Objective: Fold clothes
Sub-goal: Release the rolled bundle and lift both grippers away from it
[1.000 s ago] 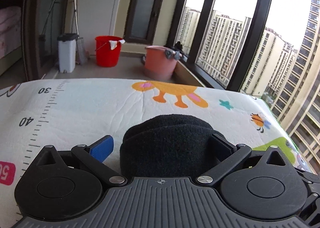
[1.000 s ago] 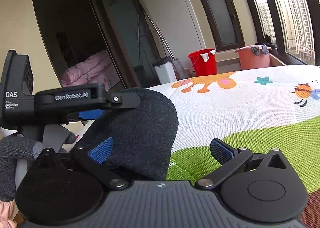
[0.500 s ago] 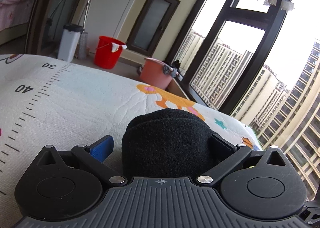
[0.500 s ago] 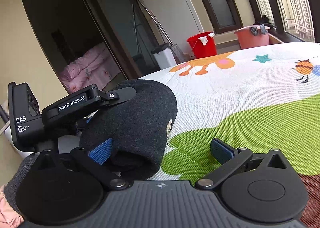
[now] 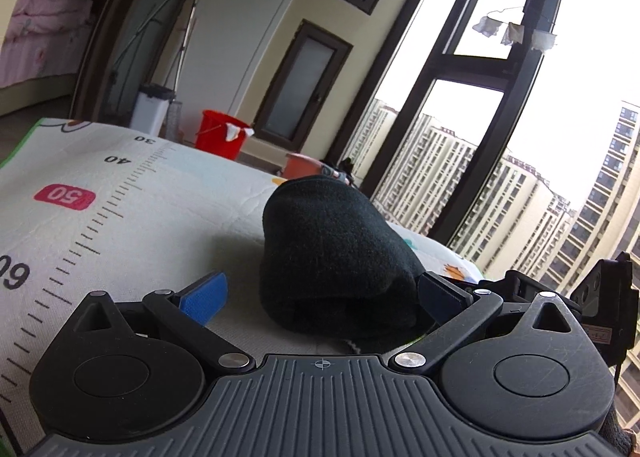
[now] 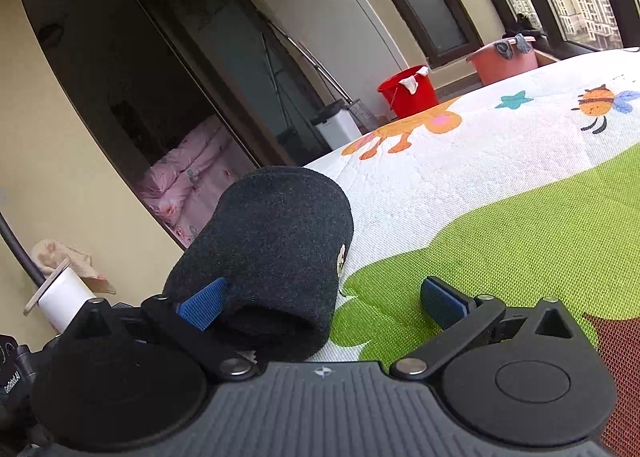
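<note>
Along the left tool (image 5: pixel 322 295): spread wide, pinching nothing. Between its two blue pads, a dark garment (image 5: pixel 332 249), already rolled into a thick soft bundle. Leans against the pad on the right side of this tool and stays clear of the pad on the left side. Under the bundle, a printed mat (image 5: pixel 120 225) with a ruler scale, running away from the tool on its left.

Along the right tool (image 6: pixel 322 303): also spread wide, and gripping nothing. Here the same bundle (image 6: pixel 272 241) sits at the left pad, touching it or just beside it; cannot tell which. Nothing near the right pad except the green part of the mat (image 6: pixel 500 197). So the bundle lies between the two tools, resting on the mat, with its open layered end turned toward both cameras.

Farther ahead of the tools, past the far edge of the mat: a red bucket (image 5: pixel 218 135) and a pink basin (image 6: pixel 504 61) on the floor. To the right, a tall window (image 5: pixel 460 161).

Step in hand, judged from this: the fold of this piece looks finished or almost finished, and the bundle seems released.

Next move probably calls for one of two things. Either closing one tool on the thick side of the bundle and carrying it aside, or pressing it flat so that the layers do not open. Needs a deep grip over all layers, because a soft roll like this may unroll if only the top layer is taken.
</note>
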Action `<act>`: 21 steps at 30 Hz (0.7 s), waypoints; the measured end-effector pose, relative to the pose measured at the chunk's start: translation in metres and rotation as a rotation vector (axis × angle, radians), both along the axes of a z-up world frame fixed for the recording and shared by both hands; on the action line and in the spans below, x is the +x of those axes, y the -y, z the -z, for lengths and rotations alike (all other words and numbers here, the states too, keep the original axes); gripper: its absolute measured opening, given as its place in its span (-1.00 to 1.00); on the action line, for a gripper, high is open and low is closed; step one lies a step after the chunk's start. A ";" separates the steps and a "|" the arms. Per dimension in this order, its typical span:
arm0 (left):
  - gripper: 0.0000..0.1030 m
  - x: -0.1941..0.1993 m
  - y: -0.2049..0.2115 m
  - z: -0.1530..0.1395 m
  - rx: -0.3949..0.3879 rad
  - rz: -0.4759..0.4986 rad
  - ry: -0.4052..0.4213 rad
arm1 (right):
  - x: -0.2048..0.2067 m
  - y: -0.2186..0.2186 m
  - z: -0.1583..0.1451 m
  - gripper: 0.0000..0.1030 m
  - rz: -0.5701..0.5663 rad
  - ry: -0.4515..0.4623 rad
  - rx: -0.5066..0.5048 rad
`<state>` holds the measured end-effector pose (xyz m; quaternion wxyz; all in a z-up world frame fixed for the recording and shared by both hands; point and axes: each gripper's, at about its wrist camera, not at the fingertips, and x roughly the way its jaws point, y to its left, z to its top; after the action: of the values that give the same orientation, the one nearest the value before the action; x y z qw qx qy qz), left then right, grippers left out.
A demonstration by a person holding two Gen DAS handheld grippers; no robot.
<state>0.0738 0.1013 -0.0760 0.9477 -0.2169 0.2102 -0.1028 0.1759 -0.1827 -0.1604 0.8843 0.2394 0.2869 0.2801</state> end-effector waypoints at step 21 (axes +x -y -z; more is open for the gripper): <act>1.00 -0.001 -0.007 0.005 -0.060 -0.048 -0.036 | -0.023 -0.015 -0.014 1.00 0.013 0.077 -0.113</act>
<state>0.0725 0.1087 -0.0805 0.9391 -0.2522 0.2186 -0.0823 0.1527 -0.1672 -0.1465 0.9086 0.1799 0.2665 0.2666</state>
